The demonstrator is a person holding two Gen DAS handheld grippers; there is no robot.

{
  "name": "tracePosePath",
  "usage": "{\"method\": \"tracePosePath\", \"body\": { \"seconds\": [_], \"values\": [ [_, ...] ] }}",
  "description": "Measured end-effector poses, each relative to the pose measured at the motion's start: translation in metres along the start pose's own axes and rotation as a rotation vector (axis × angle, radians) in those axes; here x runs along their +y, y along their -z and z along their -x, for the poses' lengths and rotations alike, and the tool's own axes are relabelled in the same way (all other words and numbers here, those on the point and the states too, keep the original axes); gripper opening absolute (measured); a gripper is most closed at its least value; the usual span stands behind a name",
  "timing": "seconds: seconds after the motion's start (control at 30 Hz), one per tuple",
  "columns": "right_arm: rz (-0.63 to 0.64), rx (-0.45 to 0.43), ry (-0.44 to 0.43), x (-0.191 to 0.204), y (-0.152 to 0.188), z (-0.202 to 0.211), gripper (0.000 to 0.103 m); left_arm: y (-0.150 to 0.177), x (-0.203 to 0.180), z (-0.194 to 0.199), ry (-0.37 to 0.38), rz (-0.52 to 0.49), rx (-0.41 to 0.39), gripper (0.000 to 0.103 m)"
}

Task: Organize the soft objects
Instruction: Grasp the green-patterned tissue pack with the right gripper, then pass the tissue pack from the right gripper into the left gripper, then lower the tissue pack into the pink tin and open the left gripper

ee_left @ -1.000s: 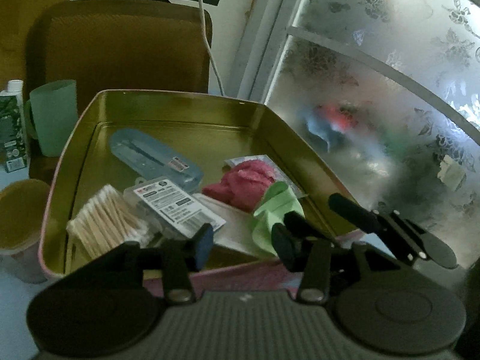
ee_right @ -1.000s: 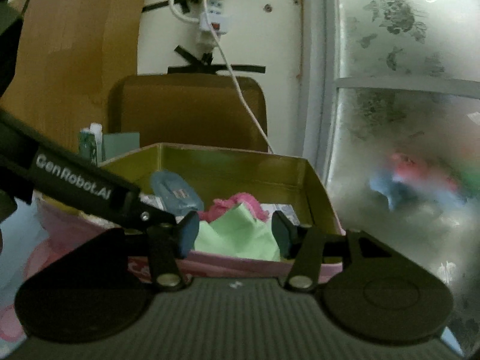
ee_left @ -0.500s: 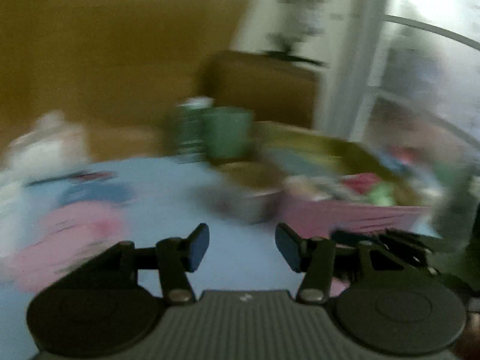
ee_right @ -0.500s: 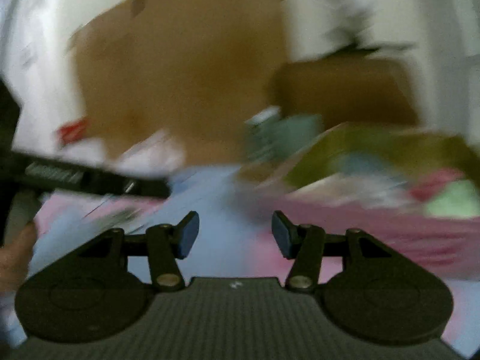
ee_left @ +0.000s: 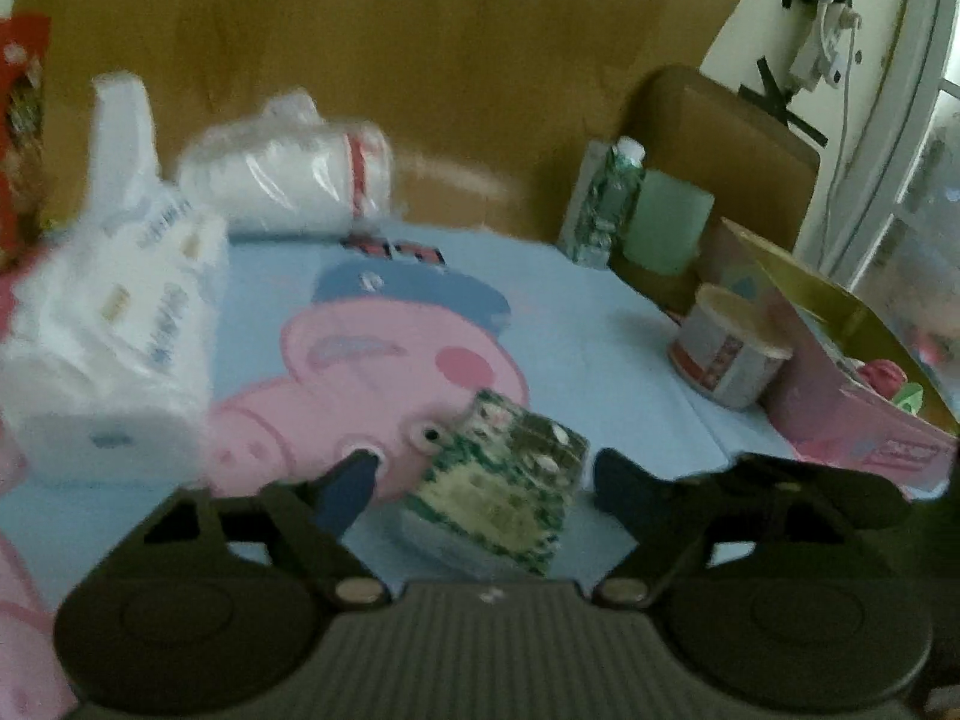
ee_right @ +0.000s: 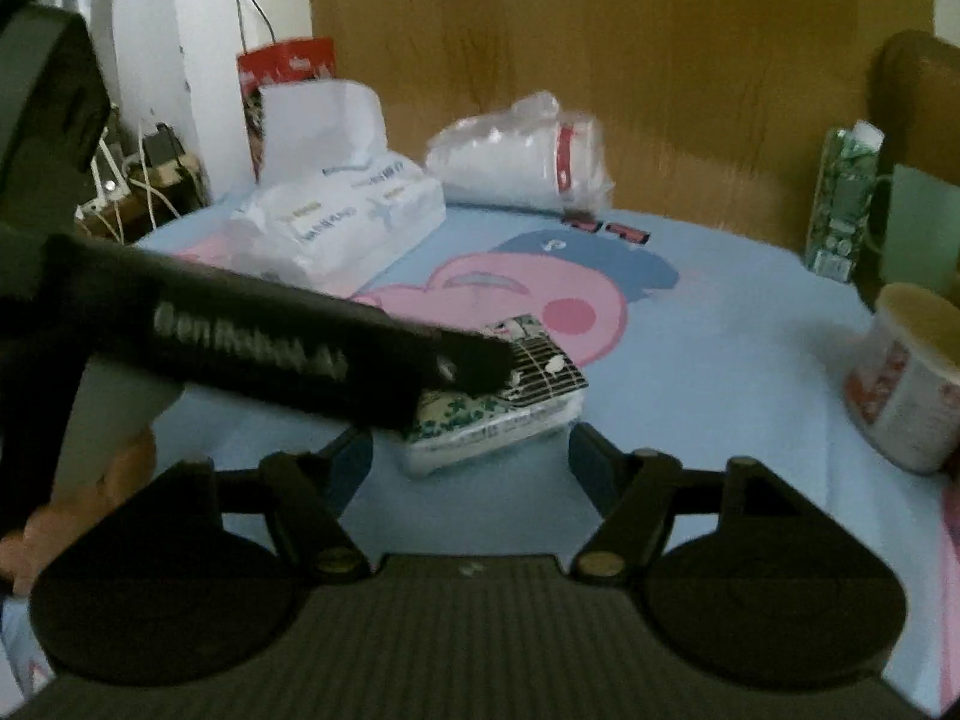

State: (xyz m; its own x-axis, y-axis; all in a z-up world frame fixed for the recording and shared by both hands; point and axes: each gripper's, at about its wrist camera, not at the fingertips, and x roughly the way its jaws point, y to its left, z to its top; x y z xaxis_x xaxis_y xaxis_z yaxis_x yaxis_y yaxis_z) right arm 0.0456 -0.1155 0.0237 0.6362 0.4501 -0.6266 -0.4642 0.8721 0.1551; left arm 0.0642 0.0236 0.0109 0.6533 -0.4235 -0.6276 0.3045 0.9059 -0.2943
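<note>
Tissue pack, green-patterned, lying flat on blue tablecloth over the pink cartoon print; long axis running from near-left to far-right in the right wrist view, printed end toward the far right. Left gripper: jaws opening, pack between them, pads not pressing. Right gripper: jaws opening, pack just ahead, untouched. Large white tissue bag and plastic-wrapped roll farther back. Cup beside pink tin at right.

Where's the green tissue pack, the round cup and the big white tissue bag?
green tissue pack [ee_right: 480, 420], right wrist view, front edge.
round cup [ee_left: 723, 354], left wrist view, side wall.
big white tissue bag [ee_right: 354, 216], right wrist view, top face.
</note>
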Motion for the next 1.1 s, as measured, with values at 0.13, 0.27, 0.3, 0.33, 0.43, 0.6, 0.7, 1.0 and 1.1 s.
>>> {"method": "tracePosePath", "body": {
  "seconds": [0.13, 0.27, 0.3, 0.33, 0.43, 0.6, 0.7, 1.0, 1.1],
  "values": [
    [0.010, -0.012, 0.011, 0.003, 0.005, 0.004, 0.057, 0.011, -0.011, -0.007, 0.044, 0.014, 0.018, 0.063],
    [0.021, -0.062, 0.064, -0.002, 0.019, 0.029, 0.051, 0.019, -0.038, -0.002, 0.086, -0.007, 0.019, 0.063],
    [0.034, -0.084, 0.083, -0.004, 0.024, 0.037, 0.050, 0.019, -0.046, -0.001, 0.105, -0.016, 0.019, 0.063],
    [0.052, -0.108, 0.108, -0.004, 0.028, 0.046, 0.050, 0.018, -0.055, -0.001, 0.123, -0.028, 0.019, 0.063],
    [0.089, -0.194, 0.199, -0.010, 0.040, 0.077, 0.050, 0.009, -0.094, 0.004, 0.174, -0.101, -0.004, 0.063],
    [0.062, -0.323, 0.338, -0.056, 0.040, 0.129, 0.050, -0.024, -0.174, -0.009, 0.253, -0.244, -0.041, 0.063],
    [0.010, -0.355, 0.414, -0.098, 0.040, 0.156, 0.050, -0.041, -0.224, -0.037, 0.290, -0.317, -0.034, 0.064],
    [-0.180, -0.273, 0.561, -0.226, 0.043, 0.173, 0.055, -0.071, -0.318, -0.145, 0.290, -0.333, 0.059, 0.070],
    [-0.164, -0.273, 0.677, -0.244, 0.049, 0.171, 0.064, -0.072, -0.328, -0.163, 0.253, -0.330, 0.055, 0.080]
  ]
}}
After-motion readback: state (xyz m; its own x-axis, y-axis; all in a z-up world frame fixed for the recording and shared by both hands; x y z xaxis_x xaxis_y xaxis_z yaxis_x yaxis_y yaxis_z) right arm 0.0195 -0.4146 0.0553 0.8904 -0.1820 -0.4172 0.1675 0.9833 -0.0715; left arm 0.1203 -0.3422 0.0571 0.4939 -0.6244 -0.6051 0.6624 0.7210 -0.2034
